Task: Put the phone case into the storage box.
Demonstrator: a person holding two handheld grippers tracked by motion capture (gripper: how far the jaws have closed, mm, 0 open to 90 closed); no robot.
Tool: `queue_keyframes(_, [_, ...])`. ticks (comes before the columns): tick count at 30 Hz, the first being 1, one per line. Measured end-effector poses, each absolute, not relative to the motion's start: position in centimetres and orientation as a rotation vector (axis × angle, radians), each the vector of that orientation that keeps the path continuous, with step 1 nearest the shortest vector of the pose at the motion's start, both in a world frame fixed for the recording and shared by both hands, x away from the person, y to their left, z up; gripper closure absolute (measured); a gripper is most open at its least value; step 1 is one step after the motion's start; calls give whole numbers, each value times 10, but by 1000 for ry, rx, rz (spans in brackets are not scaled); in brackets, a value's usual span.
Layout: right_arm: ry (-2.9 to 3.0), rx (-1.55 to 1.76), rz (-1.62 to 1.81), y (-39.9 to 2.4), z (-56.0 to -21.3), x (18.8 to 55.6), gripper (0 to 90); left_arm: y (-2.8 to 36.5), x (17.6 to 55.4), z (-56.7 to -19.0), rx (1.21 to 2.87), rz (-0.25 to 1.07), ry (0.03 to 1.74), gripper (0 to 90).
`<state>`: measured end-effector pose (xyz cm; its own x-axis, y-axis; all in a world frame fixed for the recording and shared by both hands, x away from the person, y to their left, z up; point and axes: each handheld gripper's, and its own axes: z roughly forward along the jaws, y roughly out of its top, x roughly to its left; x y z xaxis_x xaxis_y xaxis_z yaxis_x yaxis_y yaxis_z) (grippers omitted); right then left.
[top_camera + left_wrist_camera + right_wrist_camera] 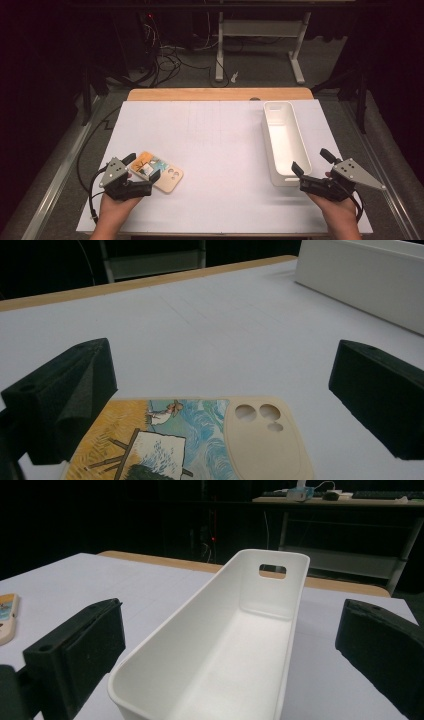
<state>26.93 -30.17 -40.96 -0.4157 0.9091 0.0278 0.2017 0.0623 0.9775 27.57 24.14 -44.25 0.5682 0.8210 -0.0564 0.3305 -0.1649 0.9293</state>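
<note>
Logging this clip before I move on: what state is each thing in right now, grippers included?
Phone case: flat on the table, painted back up, between the open jaws, not gripped.
White bin: upright, empty, standing on the table.
Left gripper: open, jaws either side of the case's near end.
Right gripper: open, at the bin's near end, holding nothing.
Table: covered by a white sheet, wooden edge showing at the far side.

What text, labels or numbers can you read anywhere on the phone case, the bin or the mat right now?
None can be read.
Phone case: a painted picture of a figure at an easel in a field, no lettering.
White bin: plain walls, no label or mark.
White mat: bare, only faint lines.
Items on the far desk in the right gripper view: too small to read.
</note>
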Motion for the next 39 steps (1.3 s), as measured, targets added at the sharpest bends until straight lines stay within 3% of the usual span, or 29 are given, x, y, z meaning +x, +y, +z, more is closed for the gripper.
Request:
queue_keyframes(15, [1691, 1148, 1403, -304, -412, 272, 0, 245, 278, -443, 1752, 539, 1008, 22])
queue_keyframes(17, [1689, 1150, 1403, -304, -412, 272, 0, 247, 279, -443, 1761, 511, 1021, 78])
queue_keyframes(20, [1690, 1148, 1401, -304, -412, 272, 0, 250, 277, -445, 1778, 453, 1010, 259])
queue_keyframes(21, [1690, 1148, 1401, -304, -412, 272, 0, 250, 276, -446, 1794, 438, 1026, 259])
queue_keyframes(22, [1685, 1153, 1402, -305, -411, 271, 0, 251, 275, -447, 1812, 434, 1051, 373])
queue_keyframes(24, [1680, 1157, 1404, -305, -411, 271, 0, 253, 273, -451, 1840, 410, 1096, 416])
queue_keyframes(28, [1666, 1165, 1410, -308, -410, 271, 0, 252, 268, -461, 1915, 300, 1147, 671])
queue_keyframes(29, [1664, 1167, 1413, -308, -410, 271, 0, 250, 266, -463, 1944, 289, 1149, 788])
queue_keyframes(31, [1664, 1168, 1414, -308, -410, 271, 0, 243, 259, -468, 2009, 268, 1142, 889])
queue_keyframes(39, [1669, 1161, 1424, -304, -409, 272, 0, 216, 260, -477, 2122, 251, 1113, 900])
